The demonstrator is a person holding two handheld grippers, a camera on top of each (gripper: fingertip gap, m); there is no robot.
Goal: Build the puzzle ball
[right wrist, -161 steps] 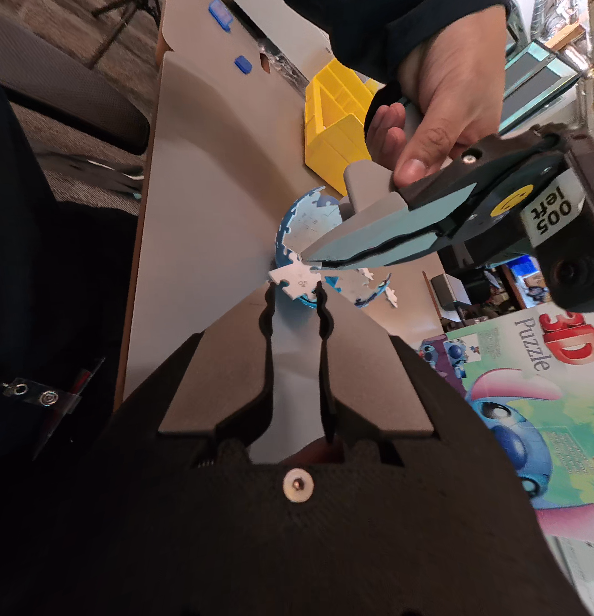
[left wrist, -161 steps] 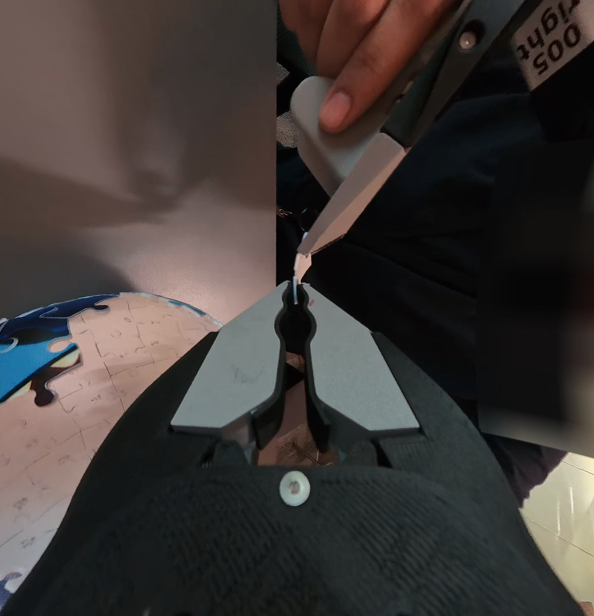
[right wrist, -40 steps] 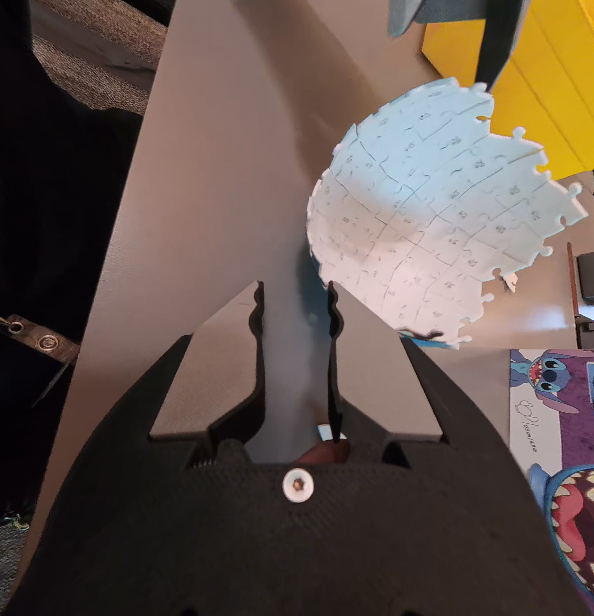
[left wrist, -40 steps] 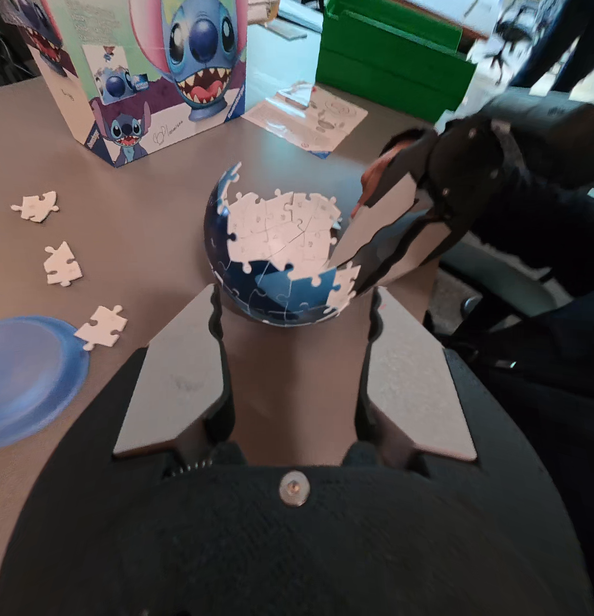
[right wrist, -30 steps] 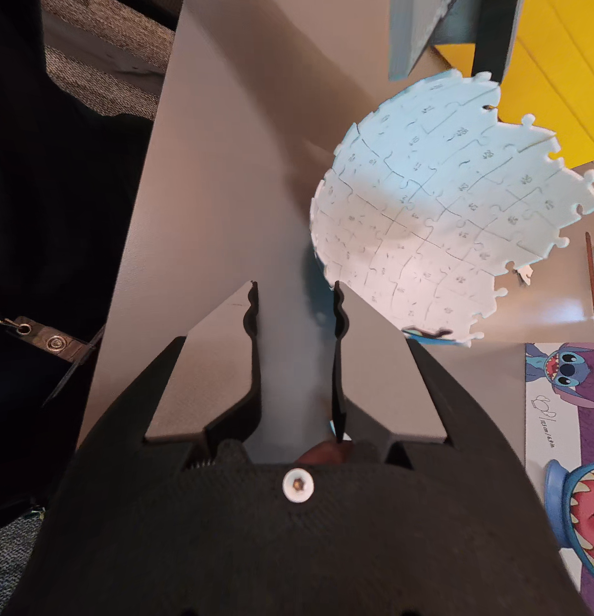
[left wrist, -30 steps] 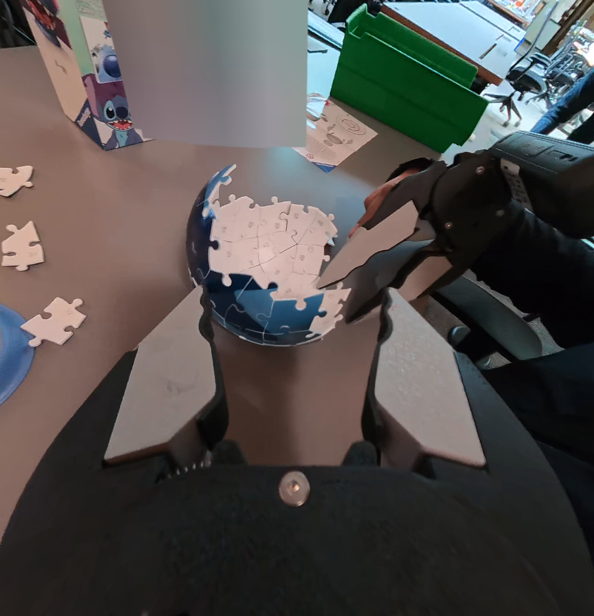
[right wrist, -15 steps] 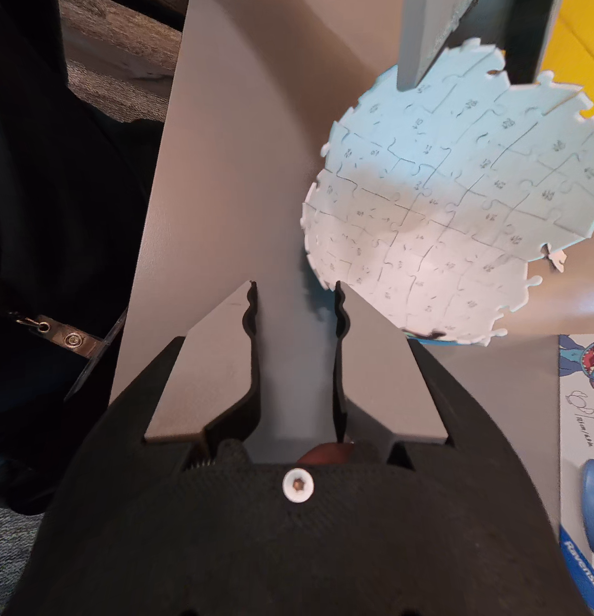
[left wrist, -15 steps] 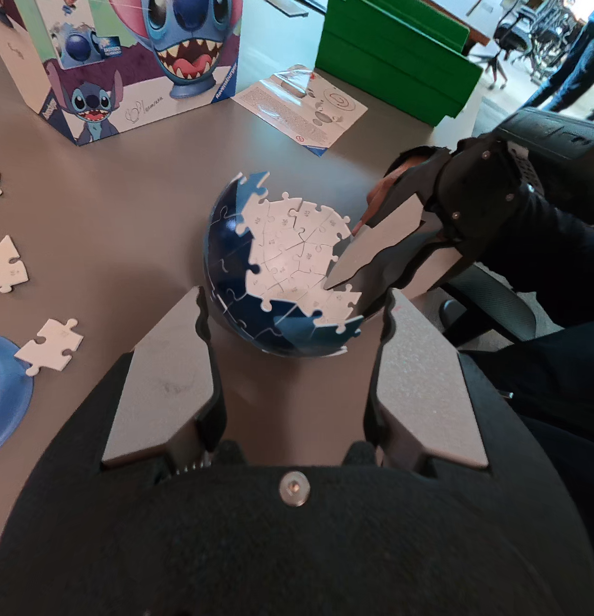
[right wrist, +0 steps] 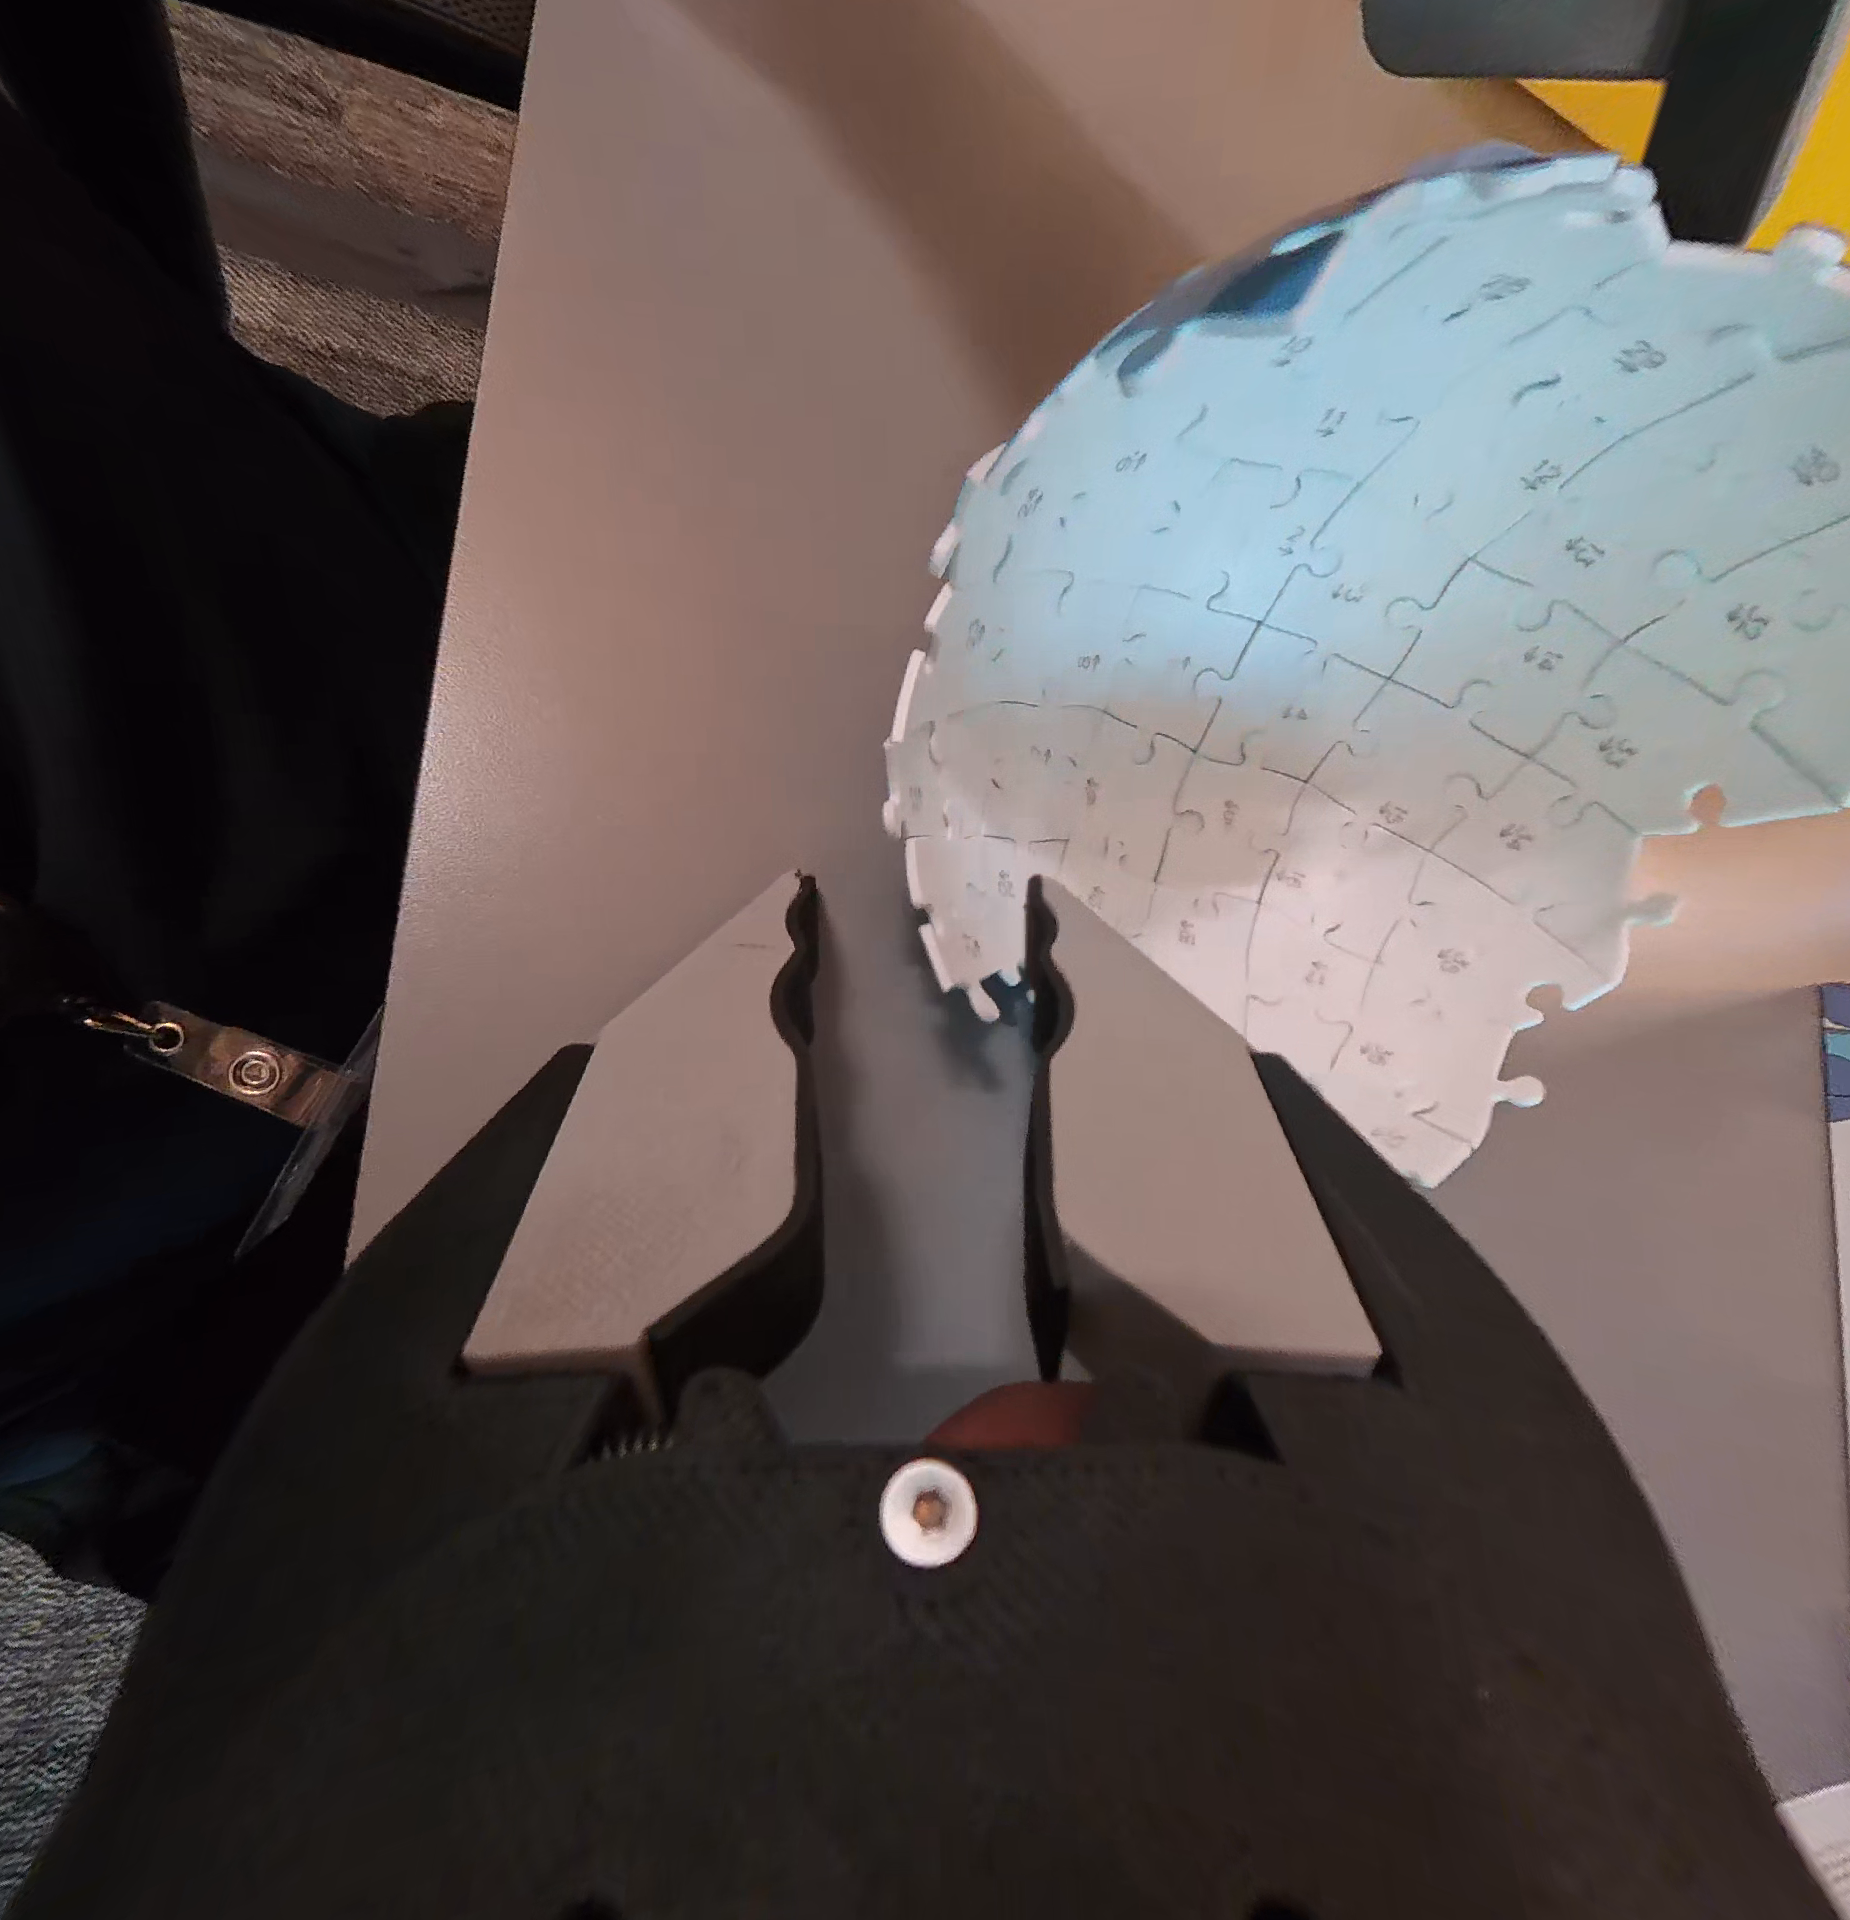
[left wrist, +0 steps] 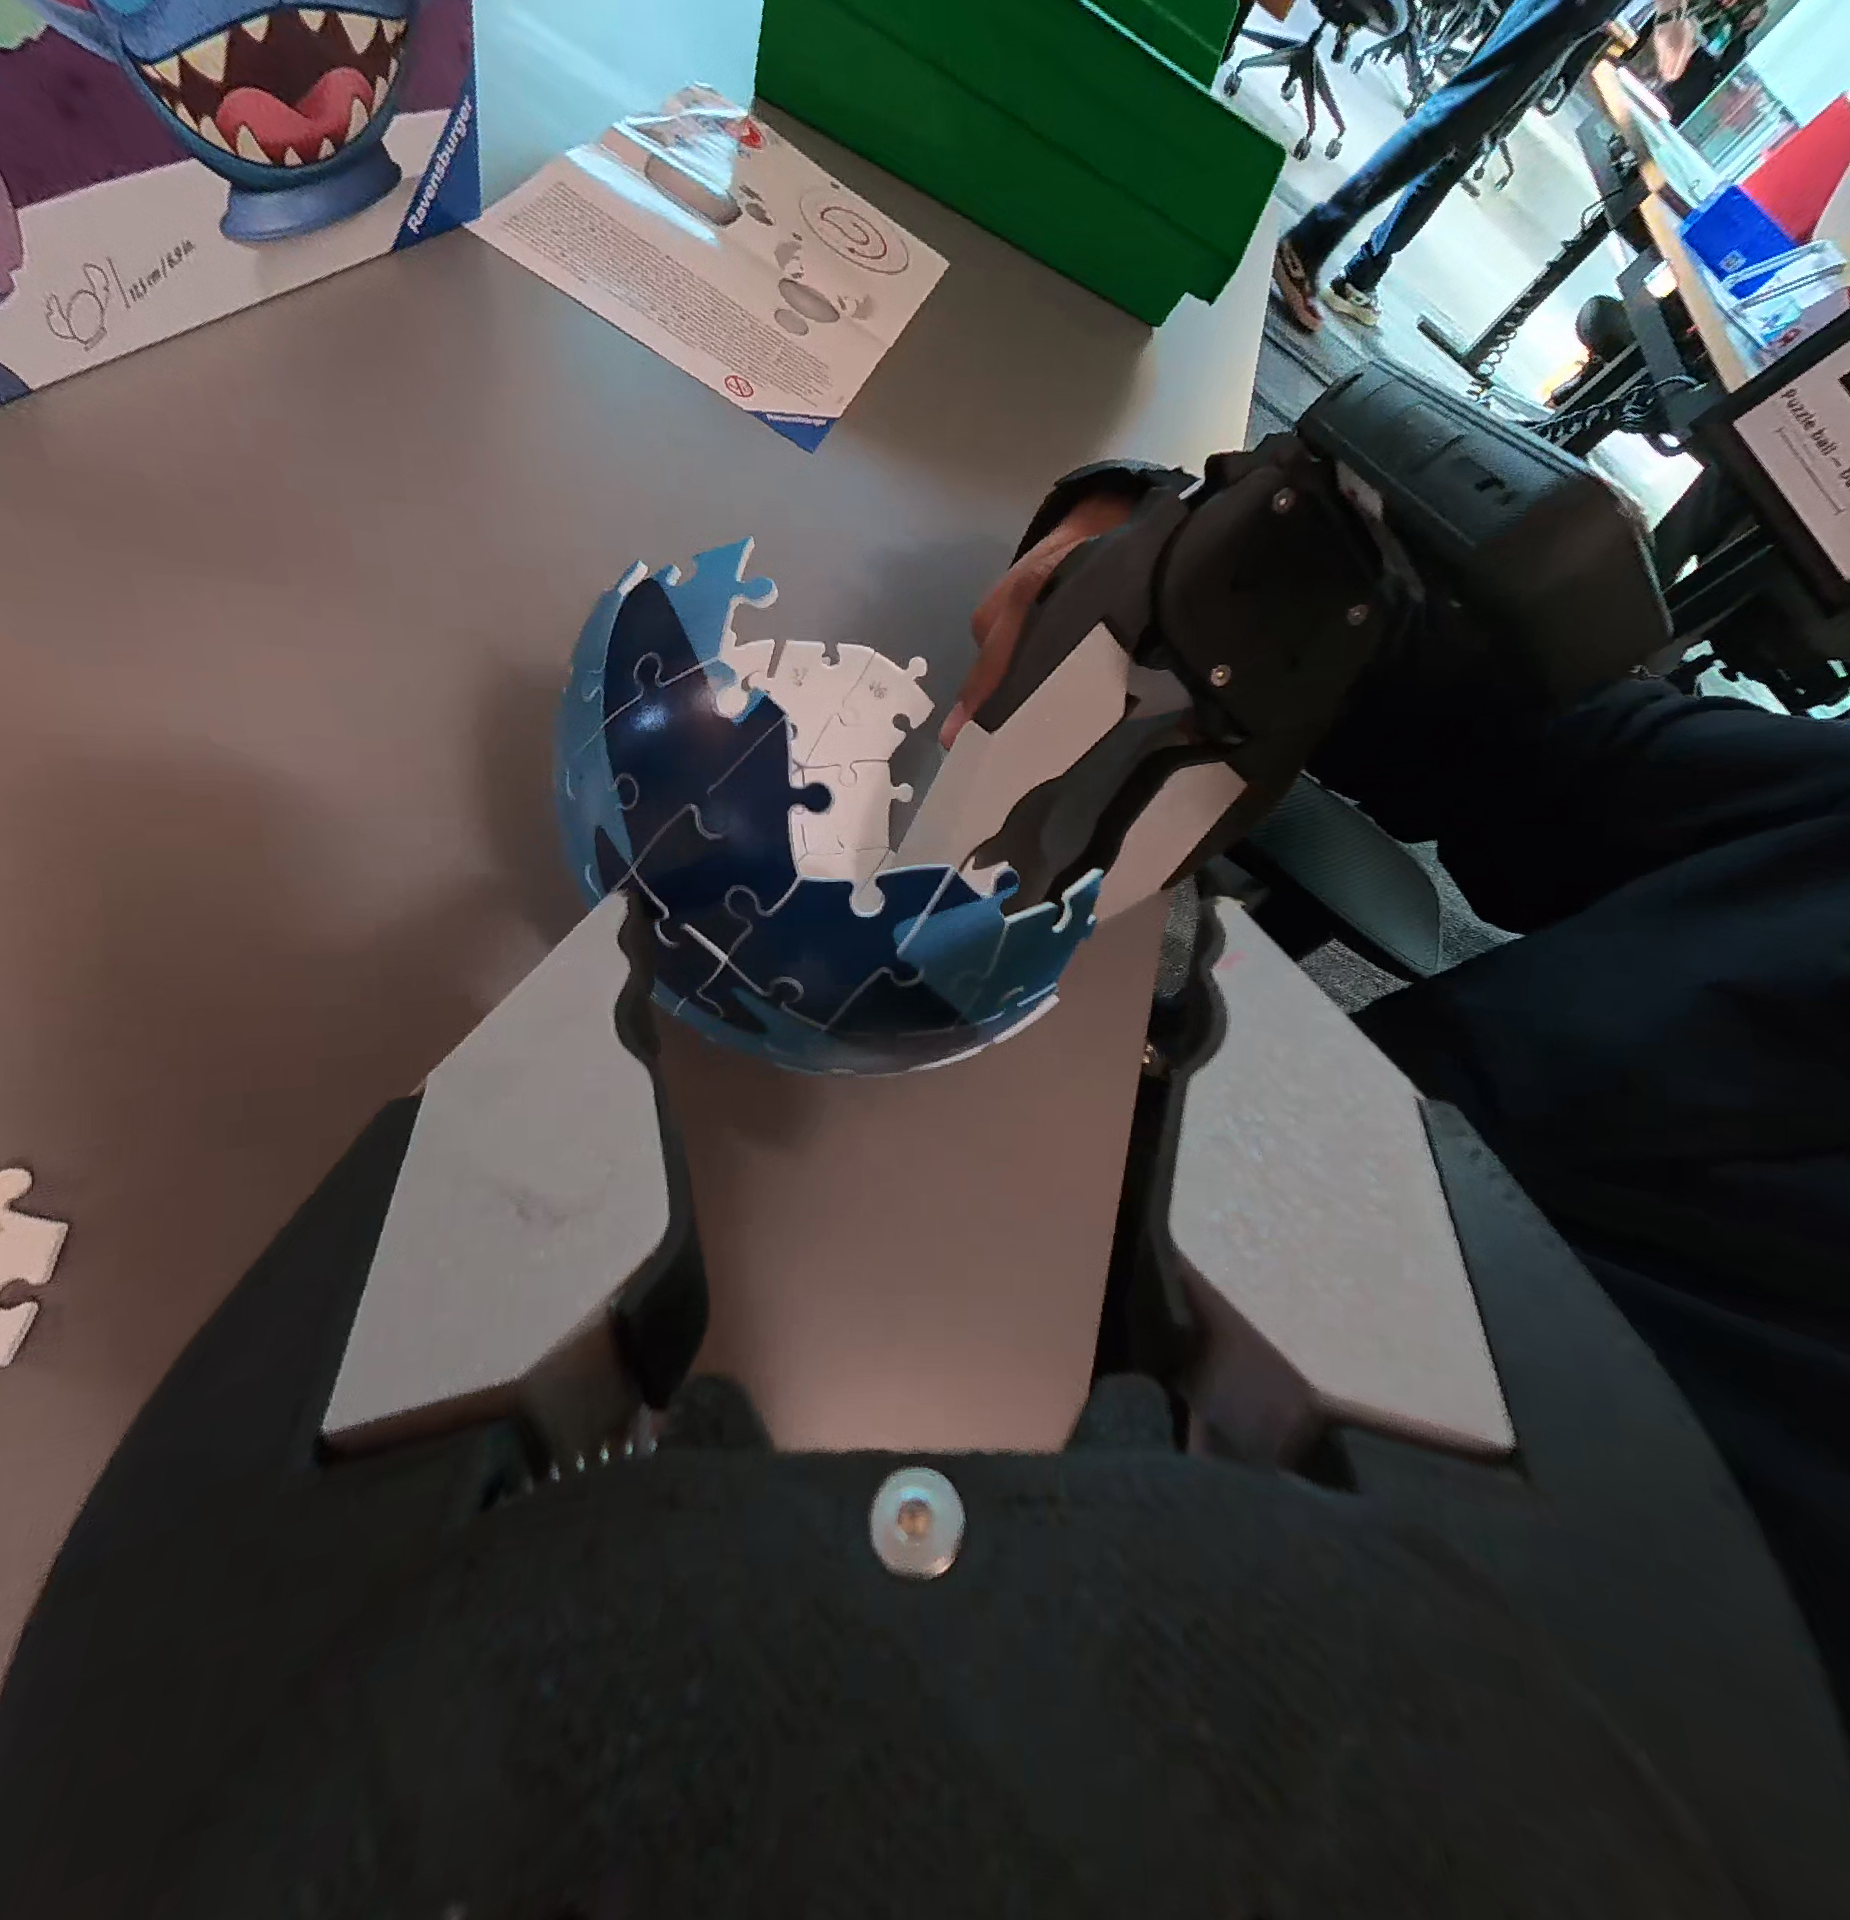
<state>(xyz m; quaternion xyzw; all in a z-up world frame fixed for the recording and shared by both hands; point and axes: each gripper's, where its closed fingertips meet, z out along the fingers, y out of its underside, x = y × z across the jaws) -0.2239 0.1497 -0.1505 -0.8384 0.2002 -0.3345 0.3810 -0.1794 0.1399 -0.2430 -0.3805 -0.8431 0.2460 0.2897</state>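
Observation:
The half-built puzzle ball [left wrist: 755, 831] lies tilted on the grey table [left wrist: 277, 623], blue outside and white inside. In the right wrist view its white hollow inside [right wrist: 1368, 675] faces that camera. My left gripper [left wrist: 916, 935] is open, with the ball's near lower side between its fingertips. My right gripper [right wrist: 921, 904] is open and empty. The ball's jagged rim sits just inside its right fingertip [right wrist: 1040, 935]. It also shows in the left wrist view [left wrist: 1046, 831], at the ball's right rim.
The puzzle box [left wrist: 173, 156], a paper leaflet [left wrist: 734, 249] and a green bin [left wrist: 1004, 135] stand at the back. A loose white piece [left wrist: 7, 1268] lies at the left. The table edge runs just right of the ball, with a chair [left wrist: 1347, 883] beyond. One gripper's finger ends stand about 11 cm off the other's.
The ball has tipped and turned, so more of its blue outside faces the left wrist camera. Both grippers have closed in on it; the rim now reaches between the right fingertips.

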